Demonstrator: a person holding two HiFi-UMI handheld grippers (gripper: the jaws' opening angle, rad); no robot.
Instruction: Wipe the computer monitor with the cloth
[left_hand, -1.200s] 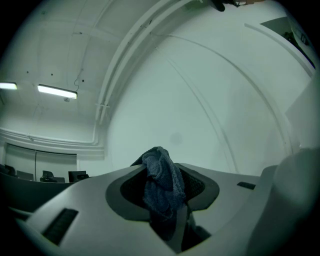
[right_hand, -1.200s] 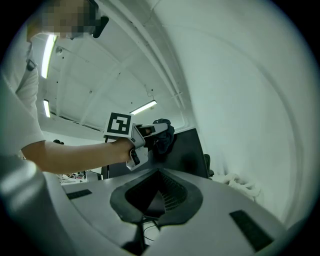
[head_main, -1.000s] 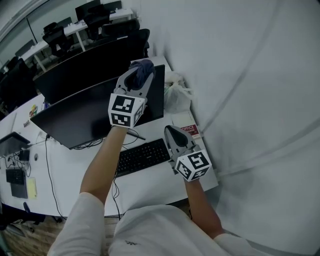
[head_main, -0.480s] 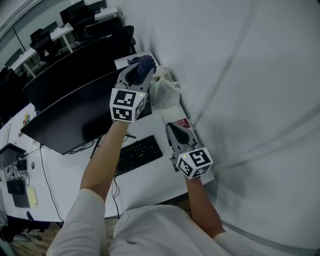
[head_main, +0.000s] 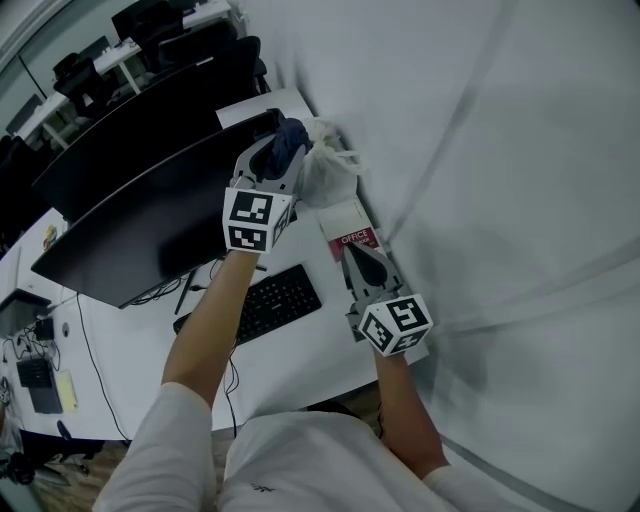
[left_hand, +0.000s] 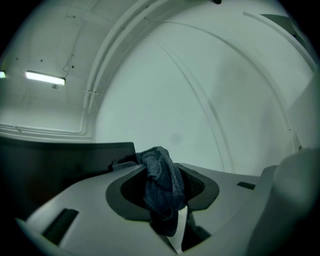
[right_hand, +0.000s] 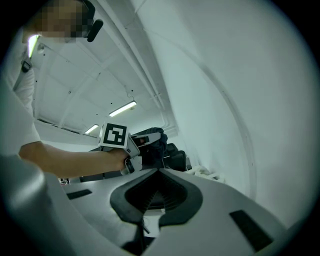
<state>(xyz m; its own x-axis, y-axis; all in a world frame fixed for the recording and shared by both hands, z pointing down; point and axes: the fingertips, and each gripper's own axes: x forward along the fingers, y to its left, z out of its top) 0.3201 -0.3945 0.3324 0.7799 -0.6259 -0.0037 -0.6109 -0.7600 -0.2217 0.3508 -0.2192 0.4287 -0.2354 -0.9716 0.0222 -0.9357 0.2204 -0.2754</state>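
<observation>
A wide black monitor (head_main: 150, 215) stands on the white desk (head_main: 300, 360). My left gripper (head_main: 283, 152) is raised at the monitor's upper right corner, shut on a dark blue cloth (head_main: 288, 139). In the left gripper view the cloth (left_hand: 162, 185) hangs bunched between the jaws, with the monitor's top edge (left_hand: 65, 150) just beyond. My right gripper (head_main: 362, 260) hovers lower, above the desk's right end, jaws shut with nothing in them. The right gripper view shows the left gripper (right_hand: 142, 150) with its cloth (right_hand: 155, 140).
A black keyboard (head_main: 255, 305) lies in front of the monitor. A white plastic bag (head_main: 325, 170) and a red-and-white box (head_main: 355, 238) sit by the white wall (head_main: 500, 150) on the right. Cables (head_main: 90, 330) trail at the desk's left. Dark chairs and desks stand behind.
The left gripper with the cloth has shifted right along the monitor's top edge to its right corner. The right gripper has stayed about where it was.
</observation>
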